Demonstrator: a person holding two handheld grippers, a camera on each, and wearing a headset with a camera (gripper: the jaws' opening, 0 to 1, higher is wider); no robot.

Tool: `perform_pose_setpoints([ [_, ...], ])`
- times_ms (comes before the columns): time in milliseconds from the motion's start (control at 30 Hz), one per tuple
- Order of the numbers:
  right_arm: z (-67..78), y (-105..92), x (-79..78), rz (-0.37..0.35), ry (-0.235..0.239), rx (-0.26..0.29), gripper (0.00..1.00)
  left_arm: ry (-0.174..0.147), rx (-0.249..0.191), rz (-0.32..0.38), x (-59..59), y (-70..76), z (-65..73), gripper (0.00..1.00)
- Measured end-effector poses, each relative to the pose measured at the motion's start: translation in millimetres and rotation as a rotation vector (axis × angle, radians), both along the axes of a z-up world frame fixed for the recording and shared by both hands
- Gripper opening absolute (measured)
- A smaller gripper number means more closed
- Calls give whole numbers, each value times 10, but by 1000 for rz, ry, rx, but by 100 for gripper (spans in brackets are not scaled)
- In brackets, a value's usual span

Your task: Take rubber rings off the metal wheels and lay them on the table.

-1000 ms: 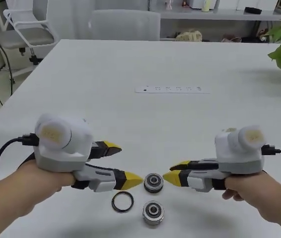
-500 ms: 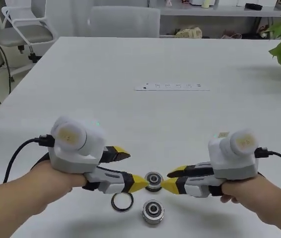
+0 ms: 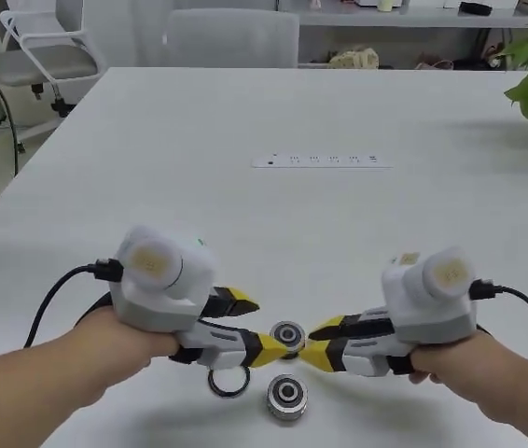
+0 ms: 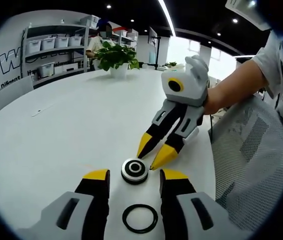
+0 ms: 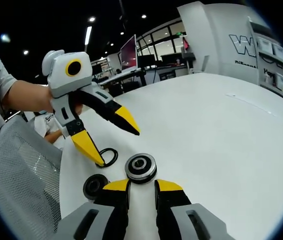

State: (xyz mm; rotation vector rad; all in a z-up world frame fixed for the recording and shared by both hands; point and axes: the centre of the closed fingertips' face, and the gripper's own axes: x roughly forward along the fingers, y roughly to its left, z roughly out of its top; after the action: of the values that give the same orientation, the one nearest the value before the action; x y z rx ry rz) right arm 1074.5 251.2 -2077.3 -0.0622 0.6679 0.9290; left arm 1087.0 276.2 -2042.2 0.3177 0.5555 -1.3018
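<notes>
While flanking far wheel (image 3: 287,336) on table (image 3: 339,233), left gripper (image 3: 263,326) jaws spread wide, right gripper (image 3: 311,342) jaws barely parted, both empty, seemingly poised to brace it and peel rubber. 1 freed ring (image 4: 140,230), 2nd wheel (image 3: 286,396) lie just nearside.

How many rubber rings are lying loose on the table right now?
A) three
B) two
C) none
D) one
D: a single black rubber ring lies flat on the table, beside the near wheel.
</notes>
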Motion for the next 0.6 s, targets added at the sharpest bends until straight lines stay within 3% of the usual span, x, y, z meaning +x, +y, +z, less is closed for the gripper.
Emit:
perform_pose_setpoints([
  [267,-3,27,1,8,-5,-2,16,13,18,-18,-48,-66,-90,32],
  [600,-25,21,1,6,-7,-8,13,13,20,-27,-46,-140,-107,25],
])
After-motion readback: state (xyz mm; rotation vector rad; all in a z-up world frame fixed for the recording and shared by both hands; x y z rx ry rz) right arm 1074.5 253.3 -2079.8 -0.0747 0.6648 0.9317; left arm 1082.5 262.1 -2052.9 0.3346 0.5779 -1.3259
